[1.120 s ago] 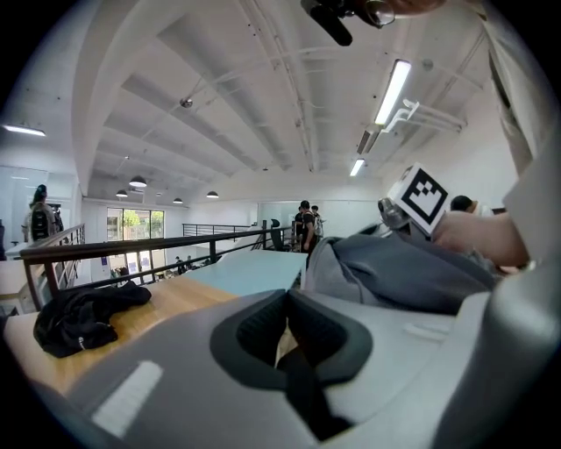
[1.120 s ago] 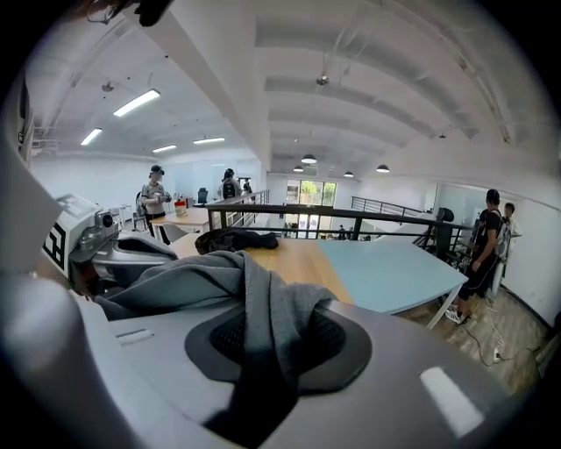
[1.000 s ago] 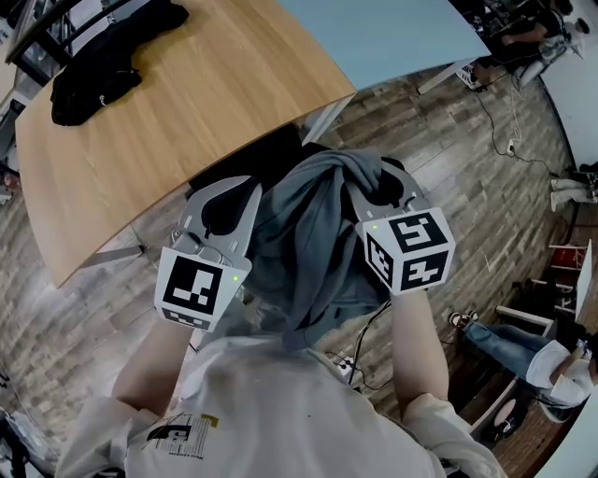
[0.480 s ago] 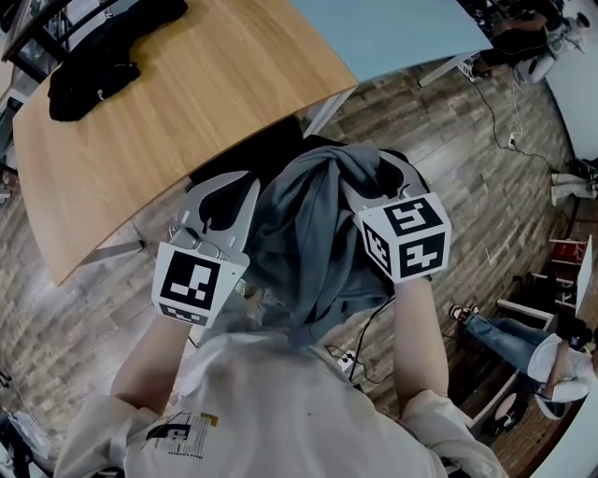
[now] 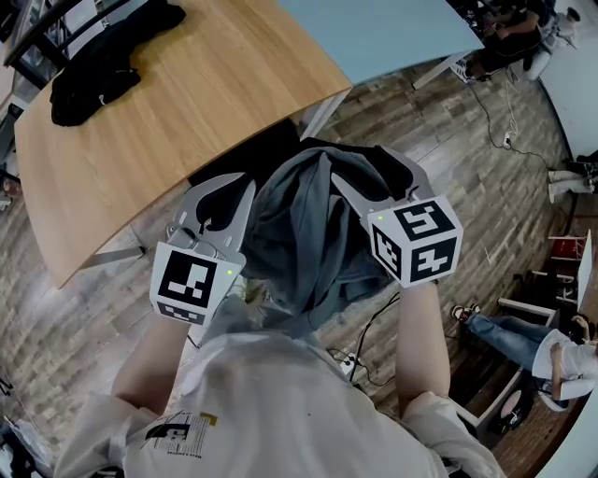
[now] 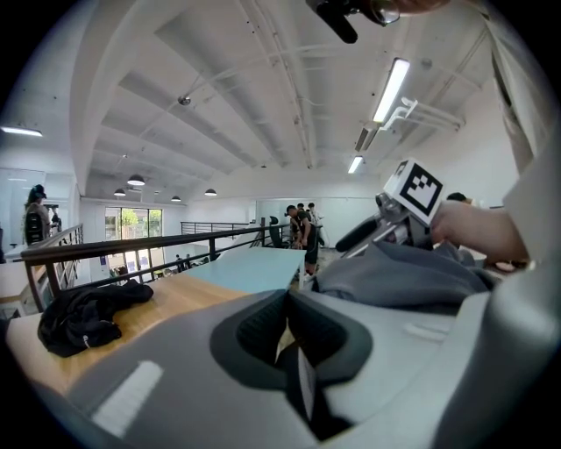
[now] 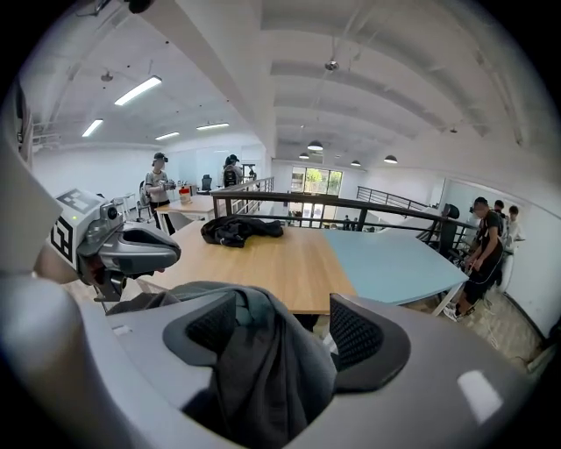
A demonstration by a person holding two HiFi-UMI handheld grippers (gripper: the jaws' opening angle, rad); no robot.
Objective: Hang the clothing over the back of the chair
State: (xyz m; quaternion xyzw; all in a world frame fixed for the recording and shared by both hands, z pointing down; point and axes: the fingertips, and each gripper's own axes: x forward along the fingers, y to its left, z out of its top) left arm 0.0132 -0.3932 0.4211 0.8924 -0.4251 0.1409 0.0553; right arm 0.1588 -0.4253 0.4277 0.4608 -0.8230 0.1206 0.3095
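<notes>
A grey garment (image 5: 308,233) is draped over the back of a black chair (image 5: 245,154) between my two grippers. My right gripper (image 5: 376,175) is at the garment's right side, and its jaws are opening. A fold of the grey cloth (image 7: 263,359) lies loose between the pads, which stand apart from it. My left gripper (image 5: 227,189) is beside the garment's left edge. In the left gripper view its pads (image 6: 286,302) meet with nothing visible between them, and the garment (image 6: 403,276) lies to their right.
A curved wooden table (image 5: 168,103) with a light blue section (image 5: 383,28) stands just beyond the chair. A black garment (image 5: 107,51) lies on its far left end. Cables run across the wooden floor (image 5: 369,327), and people (image 5: 551,359) sit at the right.
The right gripper's jaws have spread wide and let go of the grey garment's fold, and the gripper has drawn back slightly to the right. The left gripper has stayed put.
</notes>
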